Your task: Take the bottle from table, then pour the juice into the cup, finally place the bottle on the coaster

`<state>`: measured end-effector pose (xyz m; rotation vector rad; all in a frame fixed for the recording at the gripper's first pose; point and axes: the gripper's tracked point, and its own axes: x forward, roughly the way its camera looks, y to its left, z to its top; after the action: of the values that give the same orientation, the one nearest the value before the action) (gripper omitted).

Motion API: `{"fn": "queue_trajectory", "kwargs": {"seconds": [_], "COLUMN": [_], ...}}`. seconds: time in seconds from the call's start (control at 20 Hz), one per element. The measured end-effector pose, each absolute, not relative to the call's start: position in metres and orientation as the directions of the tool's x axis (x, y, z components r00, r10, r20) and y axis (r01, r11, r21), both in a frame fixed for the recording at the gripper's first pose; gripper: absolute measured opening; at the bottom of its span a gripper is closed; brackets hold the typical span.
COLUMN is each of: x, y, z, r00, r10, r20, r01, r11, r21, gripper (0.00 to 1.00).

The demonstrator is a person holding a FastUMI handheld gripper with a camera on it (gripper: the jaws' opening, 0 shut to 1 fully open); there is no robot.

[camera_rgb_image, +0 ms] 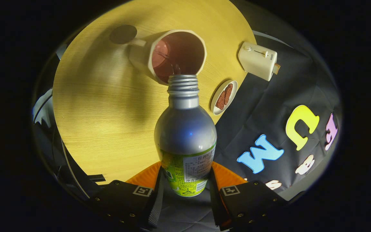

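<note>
My gripper [185, 180] is shut on a silver metal bottle [185, 132] with a green label, both fingers pressing its lower body. The bottle is tipped forward with its open threaded neck [183, 84] at the rim of a cream mug [176, 55]. A thin stream of juice falls from the mouth into the mug, whose inside looks dark red. The mug's handle points toward a dark round coaster [123, 34] lying on the wooden table [101, 106] just beyond it.
A small oval dish [224, 97] with brown pieces of food sits near the table's edge, beside the mug. Beyond it stands a cream toaster [258, 60] with a slice sticking out. The black cloth wall hangs behind the table edge.
</note>
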<state>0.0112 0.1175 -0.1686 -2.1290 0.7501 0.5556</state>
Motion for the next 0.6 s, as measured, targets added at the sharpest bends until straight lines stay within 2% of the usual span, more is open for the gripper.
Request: {"fn": "queue_trajectory", "kwargs": {"seconds": [0.6], "x": [0.0136], "y": [0.1213], "z": [-0.1721], "r00": [0.713], "r10": [-0.346], "r20": [-0.609], "r01": [-0.682], "r11": [-0.544], "r21": [-0.489], "gripper": [0.63]}}
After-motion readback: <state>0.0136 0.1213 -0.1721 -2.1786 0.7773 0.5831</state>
